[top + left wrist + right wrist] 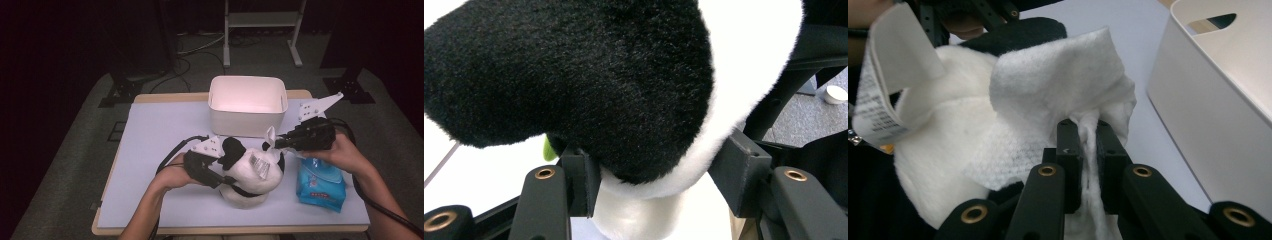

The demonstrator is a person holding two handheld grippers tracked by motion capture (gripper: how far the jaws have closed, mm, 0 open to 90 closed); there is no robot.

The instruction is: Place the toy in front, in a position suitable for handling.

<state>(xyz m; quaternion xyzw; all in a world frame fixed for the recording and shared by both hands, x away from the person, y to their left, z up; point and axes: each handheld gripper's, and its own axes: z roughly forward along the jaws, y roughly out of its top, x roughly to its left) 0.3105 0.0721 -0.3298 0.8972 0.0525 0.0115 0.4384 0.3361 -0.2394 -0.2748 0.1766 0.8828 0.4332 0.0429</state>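
Left claw (220, 175) clamped on black limb of plush panda (250, 175), sitting mid-worktop (160, 135) before white bin (247, 105). Right claw (277, 144) pinched tight on white wipe (1058, 100), touching panda's white fur.

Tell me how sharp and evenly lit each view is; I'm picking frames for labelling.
High view: table lit, surroundings dark, bin glows overexposed. Left gripper view: plush toy crisp, white fur blown out. Right gripper view: wipe sharp, tag soft.

Bright table, dark surroundings — close-ups slightly soft.
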